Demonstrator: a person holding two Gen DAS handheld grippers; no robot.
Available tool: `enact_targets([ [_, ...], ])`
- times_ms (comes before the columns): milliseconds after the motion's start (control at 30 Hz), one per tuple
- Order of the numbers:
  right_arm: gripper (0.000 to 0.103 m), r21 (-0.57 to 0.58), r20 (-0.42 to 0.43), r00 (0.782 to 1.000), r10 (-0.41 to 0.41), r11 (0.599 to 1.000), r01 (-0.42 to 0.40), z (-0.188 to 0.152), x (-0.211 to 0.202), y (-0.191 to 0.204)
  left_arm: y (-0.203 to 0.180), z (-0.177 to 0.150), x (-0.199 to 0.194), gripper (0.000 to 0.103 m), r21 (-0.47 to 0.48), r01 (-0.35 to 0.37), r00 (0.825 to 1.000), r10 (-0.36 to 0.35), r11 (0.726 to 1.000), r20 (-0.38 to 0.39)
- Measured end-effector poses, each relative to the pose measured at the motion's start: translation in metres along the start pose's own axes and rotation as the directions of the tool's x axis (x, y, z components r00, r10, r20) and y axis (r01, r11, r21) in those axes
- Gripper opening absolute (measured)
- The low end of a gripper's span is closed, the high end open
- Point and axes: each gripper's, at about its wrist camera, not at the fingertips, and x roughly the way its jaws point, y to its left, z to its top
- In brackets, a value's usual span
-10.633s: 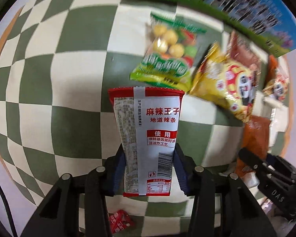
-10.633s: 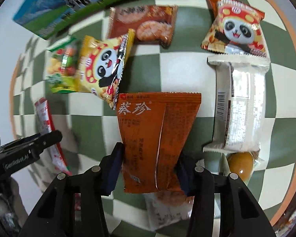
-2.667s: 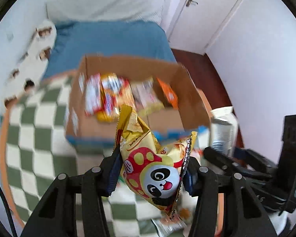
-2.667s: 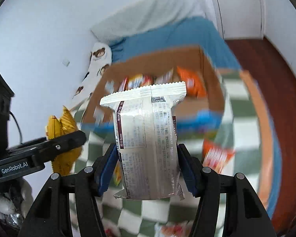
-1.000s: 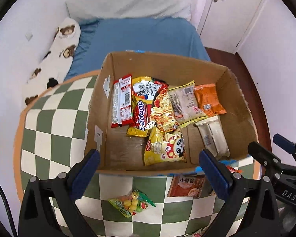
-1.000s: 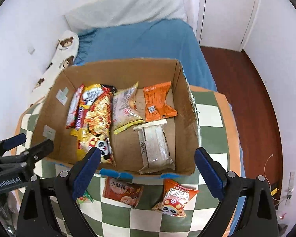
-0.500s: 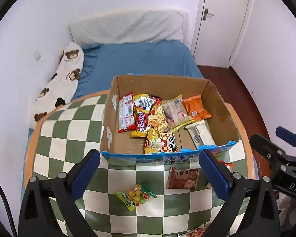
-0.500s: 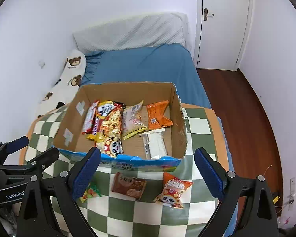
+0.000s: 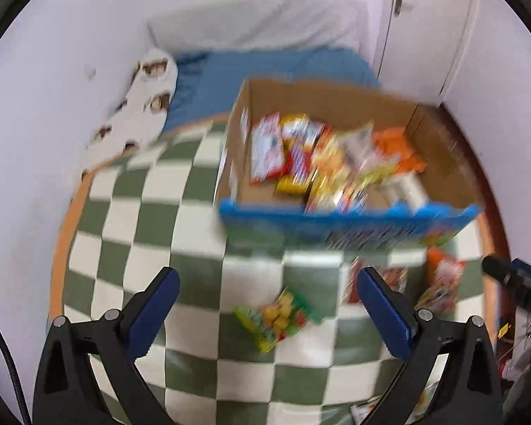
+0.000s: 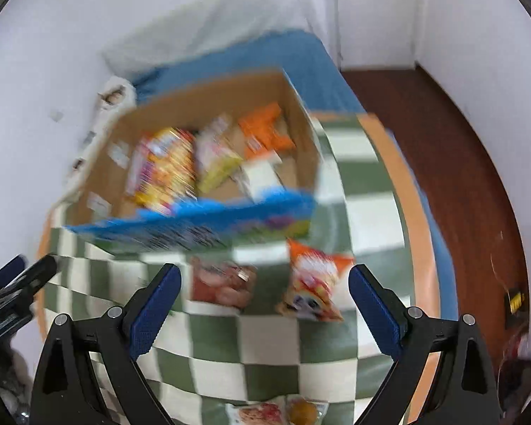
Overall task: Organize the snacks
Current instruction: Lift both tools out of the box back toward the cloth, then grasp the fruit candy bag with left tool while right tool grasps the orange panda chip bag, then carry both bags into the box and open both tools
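Observation:
A cardboard box with a blue front flap holds several snack packets. On the green-and-white checked table lie a green candy bag, a brown packet and an orange panda packet. My left gripper is open and empty, above the candy bag. My right gripper is open and empty, above the brown and orange packets. Both views are motion-blurred.
More packets lie at the table's near edge. A blue bed and a bear-print pillow lie behind the table. A wooden floor and a door are at the right. The table has an orange rim.
Both grippers have dropped lower and closer to the table, so the loose packets look larger. They stay open and empty. Earlier they released a panda packet and a white packet into the box.

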Motion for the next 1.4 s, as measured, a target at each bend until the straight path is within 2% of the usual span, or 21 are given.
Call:
enact_targets([
  [100, 0.098, 0.060, -0.081, 0.997, -0.020, 0.998, 0.024, -0.006, 0.043, -0.024, 0.012, -0.016, 0.041, 0.102, -0.040, 0.025, 0.990, -0.030, 0.999, -0.138],
  [200, 0.098, 0.126, -0.146, 0.989, -0.013, 0.991, 0.032, -0.010, 0.082, -0.045, 0.021, -0.030, 0.079, 0.102, -0.121, 0.073, 0.961, -0.102, 0.990, -0.258],
  [333, 0.098, 0.178, -0.183, 0.983, 0.002, 0.984, 0.031, -0.014, 0.115, -0.060, 0.026, -0.041, 0.116, 0.102, -0.221, 0.093, 0.923, -0.167, 0.971, -0.346],
  [400, 0.098, 0.179, -0.186, 0.983, 0.001, 0.983, 0.033, -0.015, 0.126, -0.062, 0.021, -0.042, 0.130, 0.102, -0.209, 0.090, 0.919, -0.162, 0.974, -0.359],
  [467, 0.097, 0.173, -0.198, 0.980, -0.011, 0.984, 0.046, -0.016, 0.134, -0.063, 0.008, -0.041, 0.137, 0.102, -0.123, 0.084, 0.926, -0.123, 0.989, -0.356],
  [533, 0.094, 0.163, -0.210, 0.978, -0.017, 0.985, 0.052, -0.018, 0.141, -0.063, -0.003, -0.043, 0.148, 0.102, -0.046, 0.054, 0.918, -0.068, 0.997, -0.391],
  [567, 0.085, 0.158, -0.213, 0.977, -0.017, 0.986, 0.051, -0.018, 0.143, -0.061, -0.005, -0.045, 0.154, 0.102, -0.052, 0.060, 0.907, -0.076, 0.997, -0.415],
  [600, 0.073, 0.150, -0.220, 0.975, -0.014, 0.988, 0.048, -0.020, 0.145, -0.060, -0.004, -0.046, 0.159, 0.102, -0.078, 0.078, 0.898, -0.104, 0.994, -0.427],
  [633, 0.068, 0.143, -0.227, 0.974, -0.012, 0.989, 0.046, -0.022, 0.147, -0.059, -0.002, -0.048, 0.163, 0.102, -0.110, 0.082, 0.892, -0.123, 0.991, -0.436],
  [700, 0.060, 0.128, -0.236, 0.972, -0.007, 0.991, 0.039, -0.031, 0.150, -0.058, 0.002, -0.050, 0.166, 0.102, -0.155, 0.087, 0.893, -0.146, 0.984, -0.426],
  [733, 0.060, 0.124, -0.235, 0.972, -0.004, 0.992, 0.034, -0.035, 0.150, -0.058, 0.003, -0.051, 0.166, 0.100, -0.173, 0.089, 0.896, -0.155, 0.981, -0.416],
  [800, 0.055, 0.094, -0.246, 0.969, -0.006, 0.995, 0.030, -0.045, 0.151, -0.055, 0.007, -0.055, 0.164, 0.092, -0.203, 0.095, 0.904, -0.170, 0.974, -0.392],
  [933, 0.055, 0.035, -0.288, 0.958, 0.008, 0.999, 0.002, -0.070, 0.148, -0.045, -0.002, -0.071, 0.153, 0.085, -0.166, 0.106, 0.907, -0.164, 0.980, -0.389],
  [1000, 0.054, 0.009, -0.317, 0.948, 0.025, 1.000, -0.024, -0.088, 0.145, -0.039, -0.008, -0.086, 0.146, 0.074, -0.138, 0.117, 0.901, -0.164, 0.983, -0.402],
  [1133, 0.054, -0.020, -0.371, 0.927, 0.052, 0.998, -0.064, -0.118, 0.142, -0.029, -0.020, -0.123, 0.136, 0.074, -0.104, 0.172, 0.867, -0.200, 0.980, -0.456],
  [1200, 0.054, -0.033, -0.388, 0.920, 0.054, 0.997, -0.072, -0.132, 0.142, -0.026, -0.021, -0.136, 0.137, 0.075, -0.102, 0.180, 0.861, -0.207, 0.978, -0.464],
  [1267, 0.055, -0.040, -0.392, 0.919, 0.048, 0.997, -0.069, -0.136, 0.144, -0.025, -0.020, -0.140, 0.140, 0.079, -0.126, 0.192, 0.855, -0.229, 0.973, -0.465],
  [1333, 0.056, -0.019, -0.395, 0.917, 0.054, 0.998, -0.067, -0.135, 0.149, -0.026, -0.008, -0.139, 0.149, 0.084, -0.197, 0.207, 0.835, -0.278, 0.958, -0.475],
  [1400, 0.065, 0.012, -0.402, 0.913, 0.067, 0.998, -0.068, -0.131, 0.155, -0.026, 0.002, -0.138, 0.156, 0.089, -0.292, 0.219, 0.813, -0.340, 0.931, -0.473],
])
